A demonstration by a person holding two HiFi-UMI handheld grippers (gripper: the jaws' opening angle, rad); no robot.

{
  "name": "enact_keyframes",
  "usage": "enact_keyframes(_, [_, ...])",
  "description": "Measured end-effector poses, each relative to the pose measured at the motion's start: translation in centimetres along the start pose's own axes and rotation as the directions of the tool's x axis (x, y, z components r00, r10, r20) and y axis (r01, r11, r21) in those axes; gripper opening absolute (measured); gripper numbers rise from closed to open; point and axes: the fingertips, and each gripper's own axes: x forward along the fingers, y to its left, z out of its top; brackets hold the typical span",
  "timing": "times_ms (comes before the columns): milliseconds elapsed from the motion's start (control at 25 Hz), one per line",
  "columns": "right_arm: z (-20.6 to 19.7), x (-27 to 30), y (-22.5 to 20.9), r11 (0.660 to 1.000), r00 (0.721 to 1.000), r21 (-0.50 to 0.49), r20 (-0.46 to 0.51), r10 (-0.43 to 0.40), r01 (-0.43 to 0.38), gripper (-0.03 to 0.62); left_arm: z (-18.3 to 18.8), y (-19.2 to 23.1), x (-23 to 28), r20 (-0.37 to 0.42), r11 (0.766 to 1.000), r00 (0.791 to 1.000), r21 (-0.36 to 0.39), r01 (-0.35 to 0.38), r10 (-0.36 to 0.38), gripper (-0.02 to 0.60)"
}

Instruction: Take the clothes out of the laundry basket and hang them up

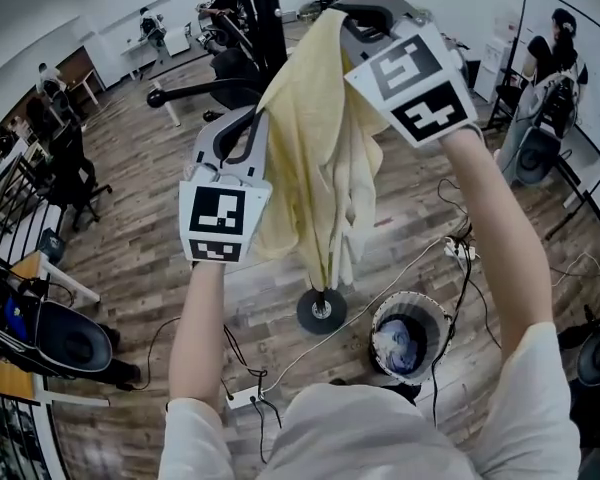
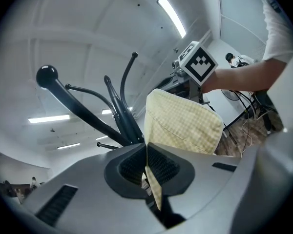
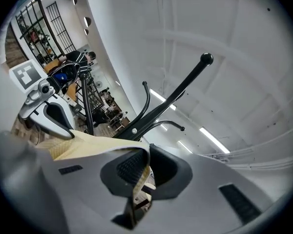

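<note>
The person is holding a pale yellow garment [image 1: 315,168] up against the black clothes stand [image 1: 270,18], which is rising in the far middle of the scene. The left gripper [image 2: 146,162] is pressing its jaws together on a thin fold of the cloth. The right gripper [image 3: 145,167], higher and a little farther, is pinching another part of the same edge between its pads. So the garment is hanging between the two grippers, in front of the pole and well above the floor. The laundry basket [image 1: 435,313] is standing near the person, just to the right of the round base [image 1: 321,311] of the stand, and more clothes are lying in it.

I think the step in hand is bringing the held edge over one ball-tipped arm [image 3: 185,84] of the stand. To do it well, both grippers should be lifting the edge clearly above the ball and laying the cloth across the arm before any jaw is letting go. The fabric is looking thin and loose, so it may be slipping off. Releasing one side first and watching whether the cloth is resting safely seems the careful way.
</note>
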Motion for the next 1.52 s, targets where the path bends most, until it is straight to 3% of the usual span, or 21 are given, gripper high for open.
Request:
enact_keyframes(320, [-3.6, 1.9, 2.7, 0.998, 0.997, 0.027, -0.057, 0.061, -0.059, 0.023, -5.0, -0.5, 1.7, -0.098, 1.0, 0.995, -0.02, 0.015, -0.017, 0.023])
enact_keyframes(760, [-10.8, 1.2, 6.7, 0.987, 0.988, 0.136, -0.122, 0.099, -0.082, 0.02, -9.8, -2.8, 1.9, -0.156, 0.996, 0.986, -0.077, 0.051, -0.063, 0.023])
enact_keyframes(1200, [-15.7, -0.3, 11.4, 0.955, 0.974, 0.273, -0.155, 0.164, -0.117, 0.018, -10.9, -5.6, 1.7, -0.134, 0.983, 0.987, -0.171, 0.066, -0.089, 0.023])
enact_keyframes(1520, [-16.5, -1.8, 16.0, 0.929, 0.967, 0.318, -0.107, 0.232, -0.188, 0.018, -10.8, -7.0, 1.7, -0.091, 0.976, 0.991, -0.205, 0.076, -0.096, 0.025])
